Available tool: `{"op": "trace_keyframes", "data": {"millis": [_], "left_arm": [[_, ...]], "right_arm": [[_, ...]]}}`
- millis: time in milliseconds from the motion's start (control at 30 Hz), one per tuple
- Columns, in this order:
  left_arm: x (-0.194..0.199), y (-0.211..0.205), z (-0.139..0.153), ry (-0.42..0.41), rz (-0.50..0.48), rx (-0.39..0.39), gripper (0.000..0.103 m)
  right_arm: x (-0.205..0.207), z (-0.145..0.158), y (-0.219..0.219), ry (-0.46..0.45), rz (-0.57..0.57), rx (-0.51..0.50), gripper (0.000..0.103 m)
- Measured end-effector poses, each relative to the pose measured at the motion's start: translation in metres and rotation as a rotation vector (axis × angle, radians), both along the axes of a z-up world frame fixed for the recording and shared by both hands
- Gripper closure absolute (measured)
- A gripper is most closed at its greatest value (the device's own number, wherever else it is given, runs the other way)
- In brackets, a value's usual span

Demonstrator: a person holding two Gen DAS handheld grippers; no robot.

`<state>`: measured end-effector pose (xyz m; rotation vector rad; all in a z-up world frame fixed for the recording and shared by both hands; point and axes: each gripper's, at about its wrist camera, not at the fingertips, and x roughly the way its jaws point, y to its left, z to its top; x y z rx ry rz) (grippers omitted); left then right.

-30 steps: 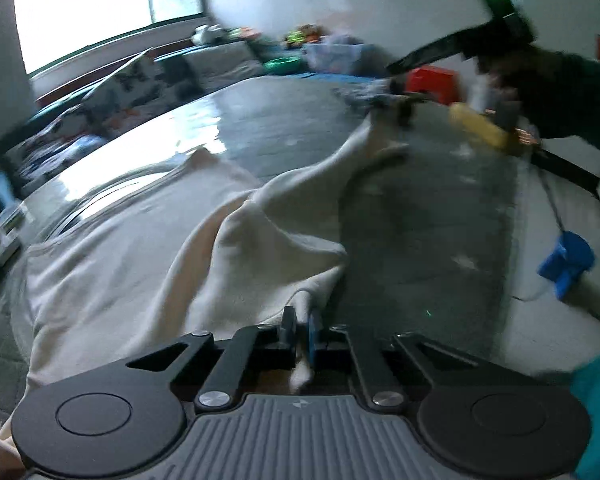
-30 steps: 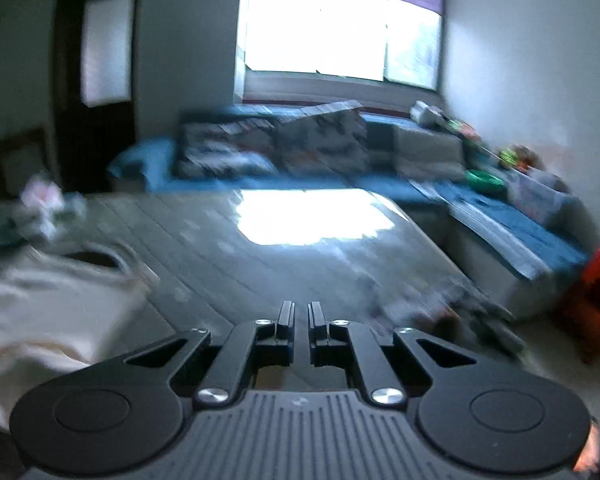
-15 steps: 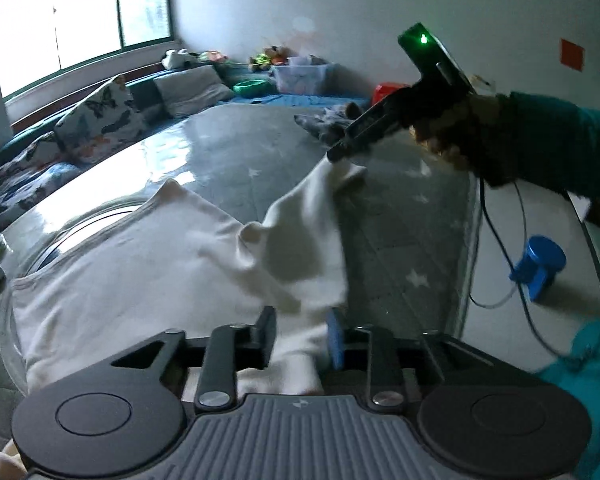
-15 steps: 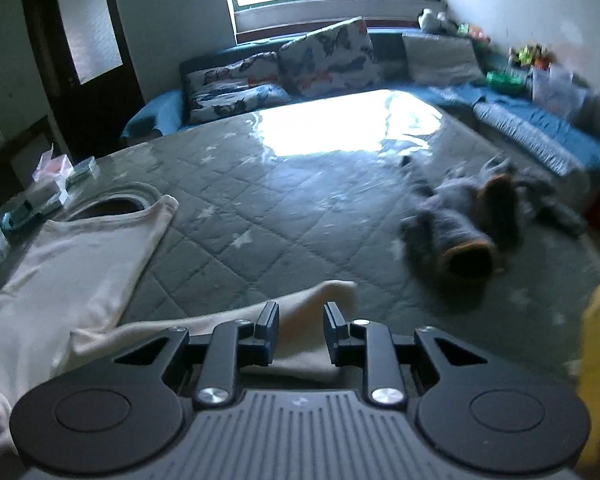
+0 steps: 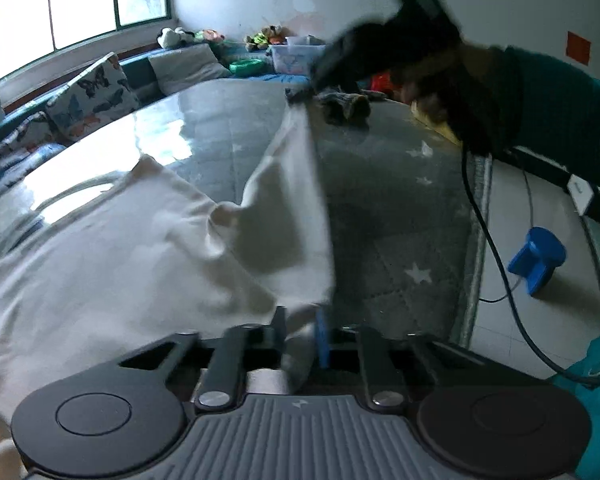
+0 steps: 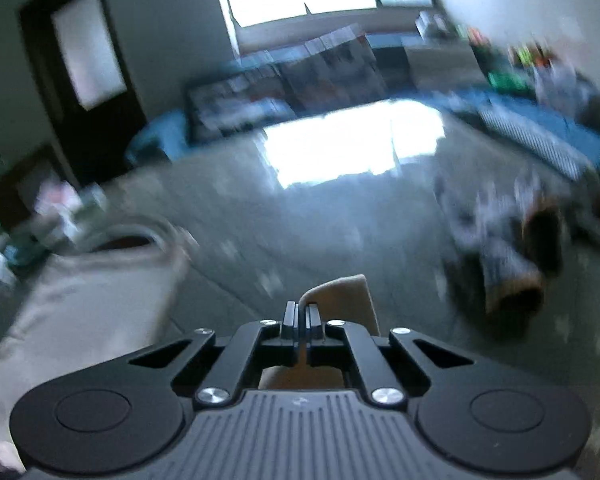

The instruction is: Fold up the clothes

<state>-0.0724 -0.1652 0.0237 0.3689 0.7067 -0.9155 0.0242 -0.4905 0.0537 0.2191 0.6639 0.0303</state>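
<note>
Cream shirt stretched between both claws

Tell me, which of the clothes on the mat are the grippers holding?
The big cream garment. Both grippers pinch its edge, while the gray crumpled clothes lie apart, farther back on the mat, untouched.

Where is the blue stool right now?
In the left wrist view, the blue stool stands on the pale floor at far right, just off the grey mat's edge, beside a black cable.
</note>
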Motion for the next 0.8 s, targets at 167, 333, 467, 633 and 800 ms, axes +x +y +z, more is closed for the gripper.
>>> {"op": "trace_keyframes", "data": {"millis": [167, 333, 467, 633, 800], "left_arm": [[-0.008, 0.0, -0.003, 0.022, -0.071, -0.007, 0.094], [-0.011, -0.001, 0.0, 0.011, -0.09, -0.005, 0.094], [-0.002, 0.003, 0.011, -0.013, -0.021, -0.035, 0.092], [0.018, 0.03, 0.019, -0.011, 0.158, -0.052, 0.091], [0.04, 0.079, 0.018, 0.013, 0.379, -0.047, 0.09]], "right_arm": [[-0.034, 0.031, -0.008, -0.128, 0.015, -0.027, 0.1], [-0.05, 0.013, -0.034, 0.026, -0.133, -0.13, 0.099], [-0.048, 0.003, -0.026, 0.063, -0.078, -0.128, 0.094], [-0.017, -0.017, 0.008, 0.091, 0.049, -0.132, 0.079], [0.01, -0.039, 0.034, 0.136, 0.097, -0.184, 0.078]]}}
